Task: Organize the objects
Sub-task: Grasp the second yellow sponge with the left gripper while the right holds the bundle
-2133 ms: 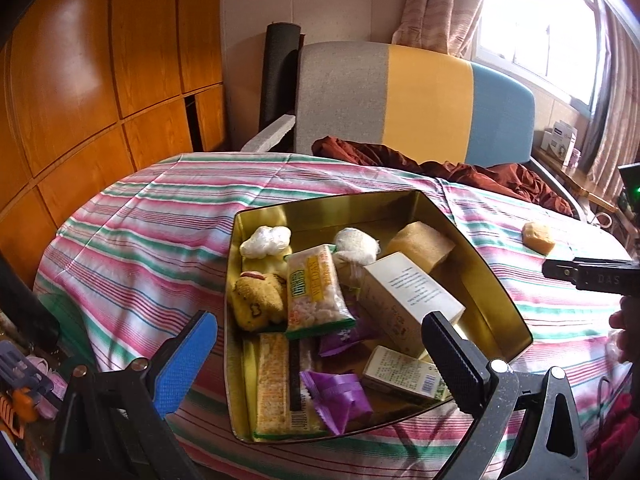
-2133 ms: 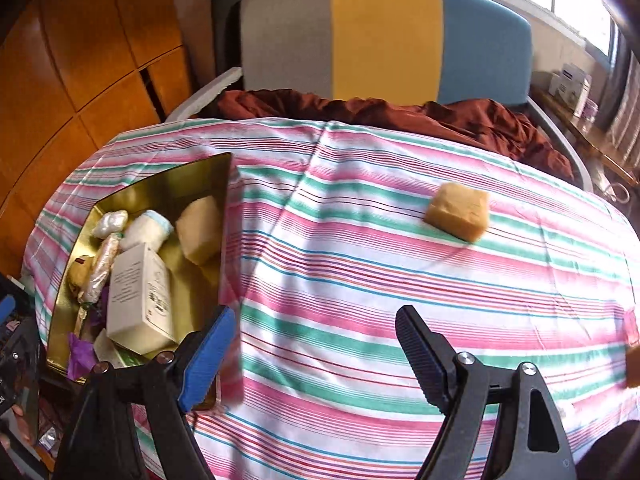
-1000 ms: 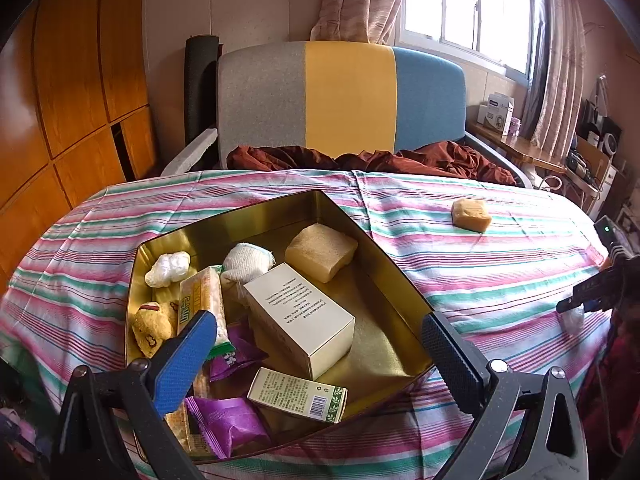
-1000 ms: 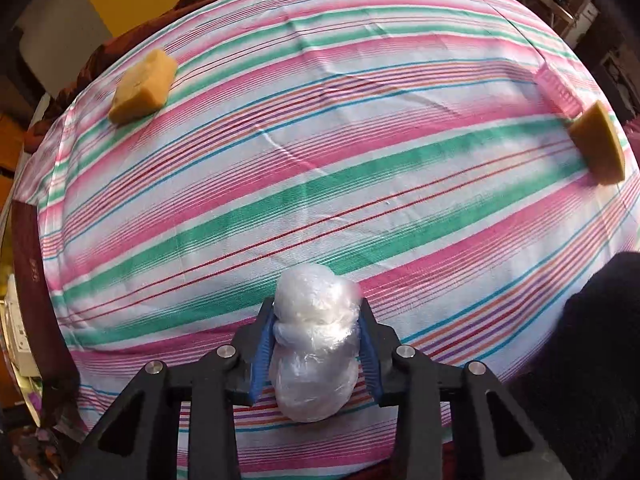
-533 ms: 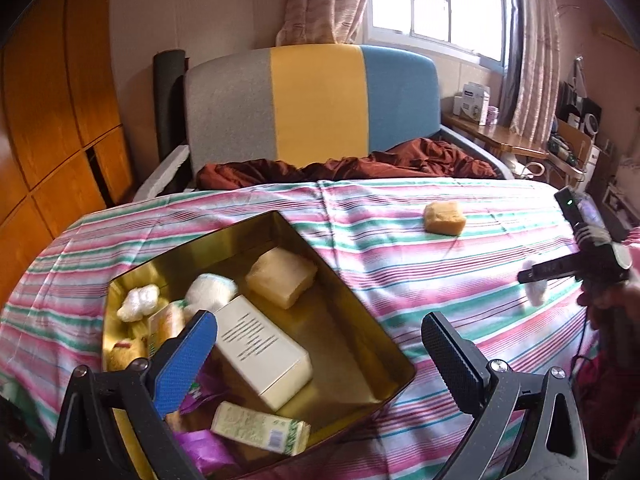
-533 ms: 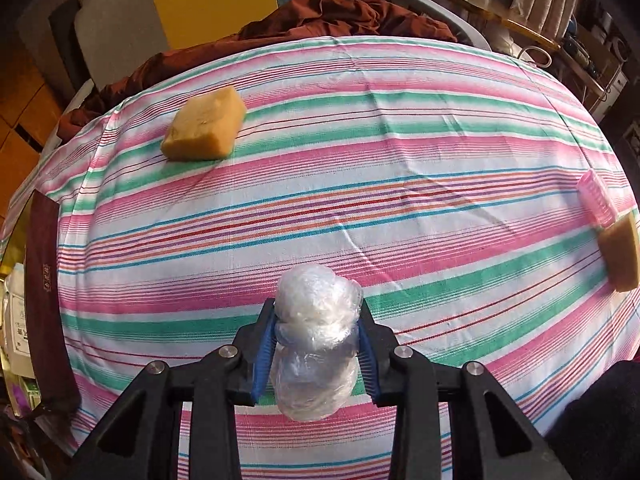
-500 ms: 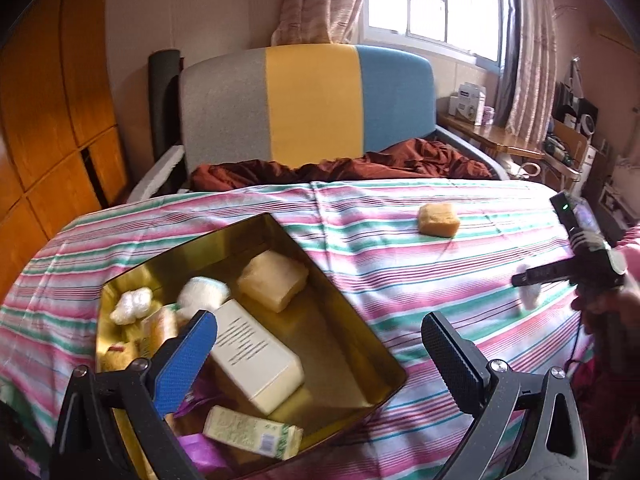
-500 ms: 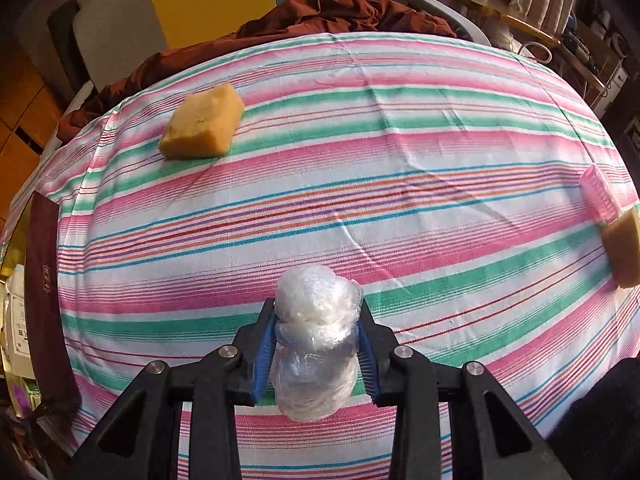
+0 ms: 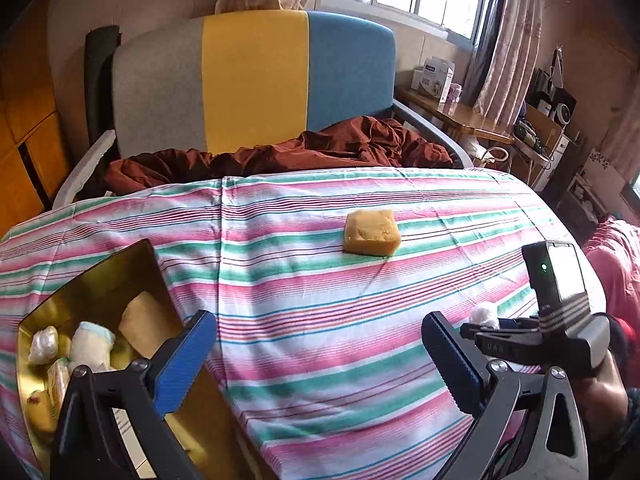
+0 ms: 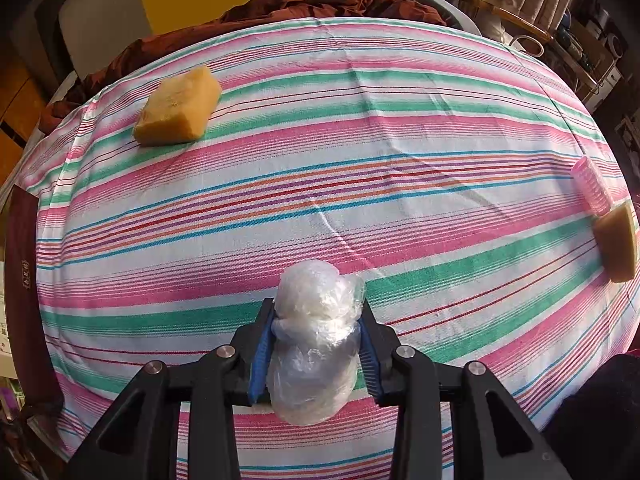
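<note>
While the right gripper (image 10: pixel 316 344) is clamped on a crinkled bundle of clear plastic wrap (image 10: pixel 314 344), its blue ribbed pads (image 10: pixel 260 354) press the glossy, lumpy mass from both sides above the striped tablecloth (image 10: pixel 360 184). The cloth is a woven fabric of pink, green, white and thin red and blue bands, with shallow creases. A yellow sponge block (image 10: pixel 178 108), porous and roughly rectangular, lies on the cloth far from the bundle, toward the upper left. At the right edge a second yellow sponge (image 10: pixel 618 246) sits just beside a pink ridged roller (image 10: pixel 590 188).

From the left wrist view, the left gripper (image 9: pixel 316 354) stands with its jaws wide apart and nothing between them. A gold metal tin (image 9: pixel 96 280), shiny and straight-walled, rests at the cloth's left edge. It contains a pale sponge block (image 9: pixel 140 322), a white wrapped bundle (image 9: pixel 92 346) and a small clear-wrapped lump (image 9: pixel 42 344), packed close together. The right gripper appears at lower right with a white tuft of wrap at its tip. A rumpled rust-brown cloth (image 9: pixel 280 152) lies behind the table.
</note>
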